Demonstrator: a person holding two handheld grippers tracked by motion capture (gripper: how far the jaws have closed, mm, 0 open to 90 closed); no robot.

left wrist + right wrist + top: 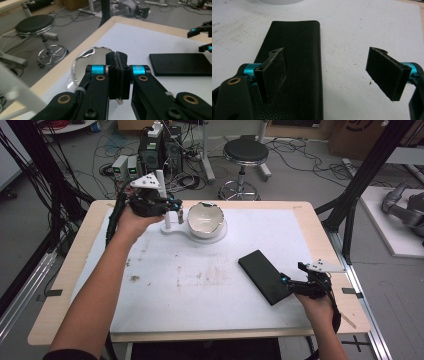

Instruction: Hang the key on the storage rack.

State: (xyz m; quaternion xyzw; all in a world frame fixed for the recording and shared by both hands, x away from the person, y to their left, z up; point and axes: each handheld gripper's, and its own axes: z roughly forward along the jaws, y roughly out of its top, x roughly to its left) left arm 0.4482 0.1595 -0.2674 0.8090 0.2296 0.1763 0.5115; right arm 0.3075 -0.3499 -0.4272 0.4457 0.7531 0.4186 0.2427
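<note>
A white bowl (205,217) with a jagged rim sits on a round white base at the back of the white mat (200,290). A thin white post (167,218) rises from the base's left tab. My left gripper (178,213) is just left of the bowl, jaws pressed together; in the left gripper view it (117,75) is shut in front of the bowl (85,67). A flat black leather case (263,276) lies at the mat's right. My right gripper (292,276) stands open at its near end; one pad (274,72) is over the case (294,50), the other pad (387,72) over bare mat.
The mat covers a wooden table (70,285). Beyond the far edge stand a black stool (245,152), boxes of electronics (155,150) and floor cables. A black frame post (360,175) rises at the table's right.
</note>
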